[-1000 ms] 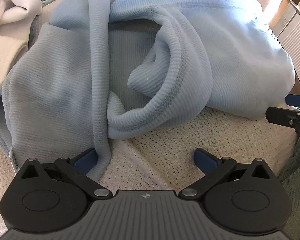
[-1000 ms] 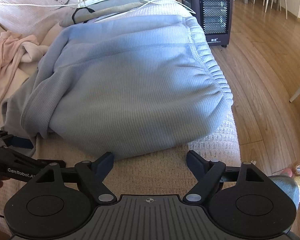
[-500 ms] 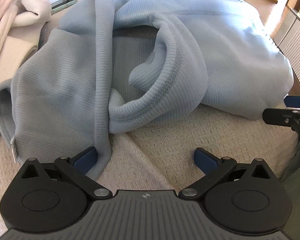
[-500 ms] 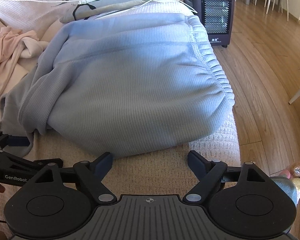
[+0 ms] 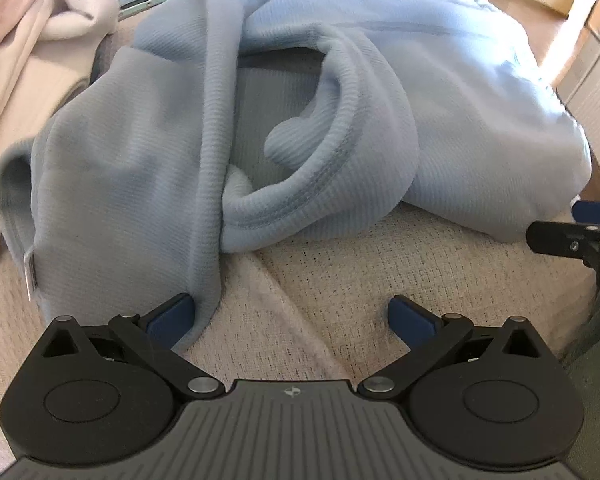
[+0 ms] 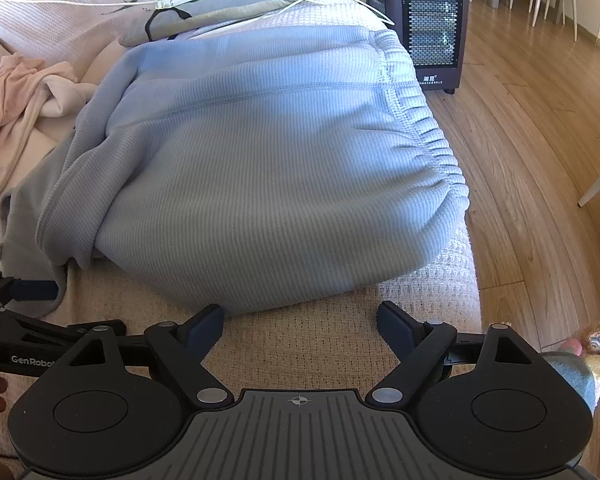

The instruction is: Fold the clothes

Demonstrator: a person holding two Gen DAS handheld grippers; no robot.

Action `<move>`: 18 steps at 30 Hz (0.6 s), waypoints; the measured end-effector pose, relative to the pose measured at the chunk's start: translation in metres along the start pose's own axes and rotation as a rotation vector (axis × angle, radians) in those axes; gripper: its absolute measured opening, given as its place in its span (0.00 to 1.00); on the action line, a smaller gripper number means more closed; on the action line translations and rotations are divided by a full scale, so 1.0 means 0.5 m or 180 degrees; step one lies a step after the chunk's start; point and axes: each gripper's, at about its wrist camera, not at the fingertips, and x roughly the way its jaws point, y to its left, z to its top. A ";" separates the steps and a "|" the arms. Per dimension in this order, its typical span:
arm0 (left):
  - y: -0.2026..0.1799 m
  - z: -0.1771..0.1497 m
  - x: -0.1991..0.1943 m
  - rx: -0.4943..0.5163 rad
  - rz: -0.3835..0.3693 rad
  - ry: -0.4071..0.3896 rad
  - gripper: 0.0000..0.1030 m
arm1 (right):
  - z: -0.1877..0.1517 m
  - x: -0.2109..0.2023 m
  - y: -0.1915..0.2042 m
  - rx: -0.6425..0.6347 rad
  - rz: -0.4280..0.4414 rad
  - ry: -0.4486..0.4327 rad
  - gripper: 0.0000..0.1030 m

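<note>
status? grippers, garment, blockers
Left gripper open, empty. Right gripper open, empty. Blue garment bunched, unfolded on cover. Pink clothes beside it; nothing blocking.

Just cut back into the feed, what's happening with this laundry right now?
A person is working two handheld claws at a crumpled light blue ribbed-knit garment lying on a beige woven blanket. Both the left claw and the right claw are open at the garment's near edge, holding nothing. No fold has been made yet. A pink garment lies bunched beside it.
</note>
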 end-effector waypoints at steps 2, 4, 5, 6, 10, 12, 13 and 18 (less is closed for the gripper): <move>0.004 0.003 -0.003 -0.0032 0.0001 -0.0028 1.00 | 0.000 0.000 0.000 -0.0003 0.0000 0.0000 0.85; 0.007 0.007 -0.006 -0.0064 0.0002 -0.0056 1.00 | 0.001 -0.001 -0.001 -0.0007 -0.0001 -0.0001 0.85; 0.009 0.009 -0.007 -0.0080 0.0003 -0.0070 1.00 | 0.000 -0.001 -0.002 -0.0008 -0.0001 -0.0002 0.85; 0.011 0.010 -0.008 -0.0096 0.0003 -0.0084 1.00 | -0.001 -0.002 -0.003 -0.0009 0.0000 -0.0002 0.85; 0.018 0.016 -0.013 -0.0149 0.0001 -0.0157 1.00 | -0.002 -0.003 -0.004 -0.0009 0.0004 -0.0006 0.85; 0.023 0.017 -0.015 -0.0147 -0.0013 -0.0237 1.00 | -0.002 -0.003 -0.004 -0.0008 0.0006 -0.0009 0.85; 0.025 0.018 -0.016 -0.0147 -0.0020 -0.0277 1.00 | -0.002 -0.003 -0.003 -0.0003 0.0009 -0.0011 0.85; 0.036 0.024 -0.019 -0.0149 -0.0054 -0.0460 1.00 | -0.004 -0.004 -0.006 0.0017 0.0032 -0.0015 0.85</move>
